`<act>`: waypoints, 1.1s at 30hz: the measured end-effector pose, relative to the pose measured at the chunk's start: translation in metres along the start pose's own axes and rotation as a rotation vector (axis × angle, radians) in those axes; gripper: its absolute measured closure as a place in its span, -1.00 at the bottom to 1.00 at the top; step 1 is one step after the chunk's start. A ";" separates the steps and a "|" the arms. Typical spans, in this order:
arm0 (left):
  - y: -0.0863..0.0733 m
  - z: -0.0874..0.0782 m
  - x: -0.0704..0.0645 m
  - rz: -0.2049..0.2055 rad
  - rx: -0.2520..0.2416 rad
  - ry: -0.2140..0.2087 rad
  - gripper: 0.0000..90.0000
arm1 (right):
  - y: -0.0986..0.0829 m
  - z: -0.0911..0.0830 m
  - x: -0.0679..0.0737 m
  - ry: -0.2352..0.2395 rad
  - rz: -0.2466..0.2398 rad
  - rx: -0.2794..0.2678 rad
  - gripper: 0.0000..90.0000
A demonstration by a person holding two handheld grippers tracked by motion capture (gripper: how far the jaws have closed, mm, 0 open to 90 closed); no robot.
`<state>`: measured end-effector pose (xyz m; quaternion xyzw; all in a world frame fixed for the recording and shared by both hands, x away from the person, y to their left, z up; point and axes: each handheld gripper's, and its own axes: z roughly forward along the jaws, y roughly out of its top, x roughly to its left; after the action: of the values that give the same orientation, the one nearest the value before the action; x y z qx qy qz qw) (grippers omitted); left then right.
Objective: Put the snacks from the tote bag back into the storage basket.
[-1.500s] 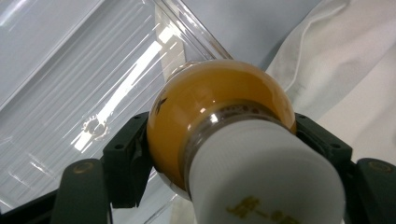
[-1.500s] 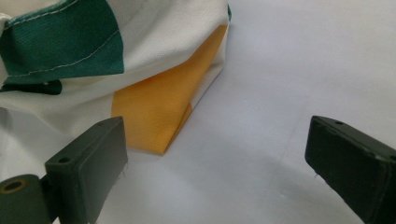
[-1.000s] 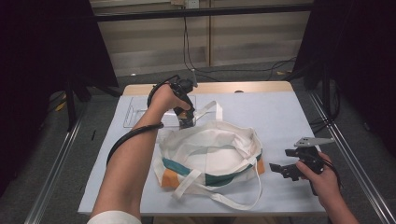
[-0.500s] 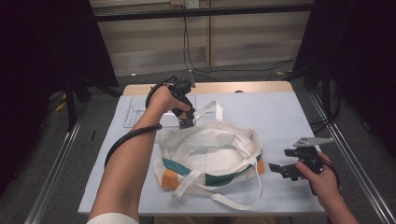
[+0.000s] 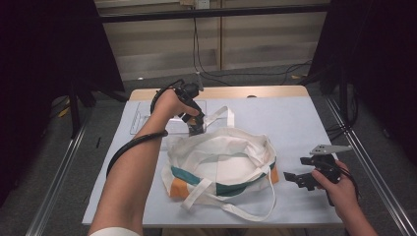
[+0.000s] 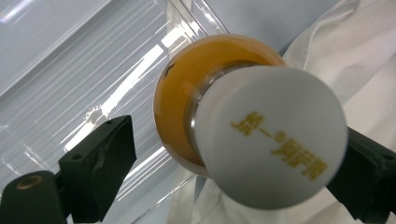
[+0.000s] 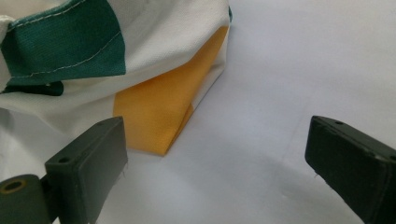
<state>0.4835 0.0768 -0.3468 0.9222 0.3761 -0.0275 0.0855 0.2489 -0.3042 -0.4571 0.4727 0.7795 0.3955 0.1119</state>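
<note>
Lying open-mouthed in the middle of the table [image 5: 305,123], the white tote bag [image 5: 221,164] with teal and orange patches is serving as the landmark for everything else. Just beyond the bag's far rim, the left gripper [image 5: 195,127] is pointing downward, and the left gripper view shows its jaws spread with a small bottle [image 6: 243,126] of orange liquid sitting between them, its white cap facing the camera; one jaw is hidden behind the cap, so whether the jaws are actually pressing the bottle cannot be told. Behind the bottle, a clear plastic tray [image 6: 88,70] is lying on the table on the far left of the bag. To the right of the bag, the right gripper [image 5: 299,179] is hovering low with its jaws gaping wide and holding nothing, facing the bag's orange corner [image 7: 161,112].
</note>
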 end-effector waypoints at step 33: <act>-0.026 -0.025 -0.007 0.007 -0.007 0.006 -0.81 | -0.002 -0.001 0.003 -0.010 0.000 0.002 -0.89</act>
<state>0.4600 0.0951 -0.3250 0.9234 0.3730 -0.0232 0.0875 0.2455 -0.3026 -0.4567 0.4747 0.7793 0.3925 0.1154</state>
